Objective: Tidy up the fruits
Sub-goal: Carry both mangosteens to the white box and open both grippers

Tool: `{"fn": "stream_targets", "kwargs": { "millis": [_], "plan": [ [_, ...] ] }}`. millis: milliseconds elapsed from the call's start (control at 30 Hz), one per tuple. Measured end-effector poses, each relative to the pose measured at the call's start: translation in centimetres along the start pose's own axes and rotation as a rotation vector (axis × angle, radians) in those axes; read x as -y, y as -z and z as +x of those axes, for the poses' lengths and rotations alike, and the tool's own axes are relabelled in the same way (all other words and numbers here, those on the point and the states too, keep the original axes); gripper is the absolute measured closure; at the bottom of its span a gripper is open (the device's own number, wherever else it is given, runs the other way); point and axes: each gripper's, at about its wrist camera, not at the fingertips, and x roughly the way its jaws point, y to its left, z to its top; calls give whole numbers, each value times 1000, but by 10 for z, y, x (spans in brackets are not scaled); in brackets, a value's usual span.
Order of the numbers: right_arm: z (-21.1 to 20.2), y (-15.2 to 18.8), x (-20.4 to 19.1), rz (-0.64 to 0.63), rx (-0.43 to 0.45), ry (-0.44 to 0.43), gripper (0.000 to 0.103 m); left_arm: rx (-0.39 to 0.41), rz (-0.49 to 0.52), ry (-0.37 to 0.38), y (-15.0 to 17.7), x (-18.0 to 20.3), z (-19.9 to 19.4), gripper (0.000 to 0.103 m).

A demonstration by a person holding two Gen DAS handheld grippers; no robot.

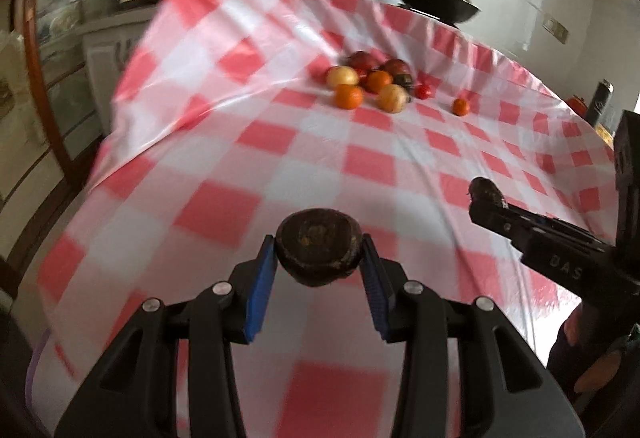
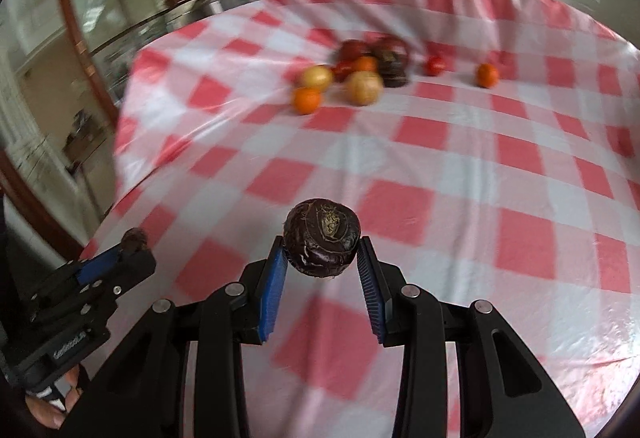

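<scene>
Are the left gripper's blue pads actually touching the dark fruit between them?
Touching. The left wrist view shows both blue pads of the left gripper pressed against the sides of the dark fruit, holding it clear of the checked tablecloth.

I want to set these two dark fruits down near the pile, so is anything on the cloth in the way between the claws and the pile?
Nothing visible: only bare checked cloth lies between both held dark fruits and the pile.
</scene>
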Motion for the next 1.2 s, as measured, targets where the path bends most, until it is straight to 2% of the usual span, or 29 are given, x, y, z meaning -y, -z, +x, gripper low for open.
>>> {"fn": "stream_targets", "kwargs": {
  "millis": [267,400,533,633,700,867,1000,1200],
  "plan": [
    [-6,29,-89,-195,-33,-115,66,13,-90,-79,31,-68,-41,61],
    [-13,49,-142,-330,-40,-202,66,7,-160,-119,51,-102,-59,61],
    [-19,72,-186,-462,-38,-270,66,4,-244,-206,82,-143,-79,61],
    [-20,94,-216,-562,-55,-333,66,-11,-311,-243,107,-169,-89,61],
    [-19,110,-236,-626,-82,-380,66,-25,-360,-287,126,-187,-94,61],
    [-3,153,-282,-797,-187,-466,66,-85,-469,-339,167,-225,-94,61],
    [25,184,-305,-872,-290,-465,66,-127,-526,-384,195,-248,-87,61],
    [61,208,-321,-907,-399,-460,66,-183,-566,-467,222,-268,-80,61]
  ]
}}
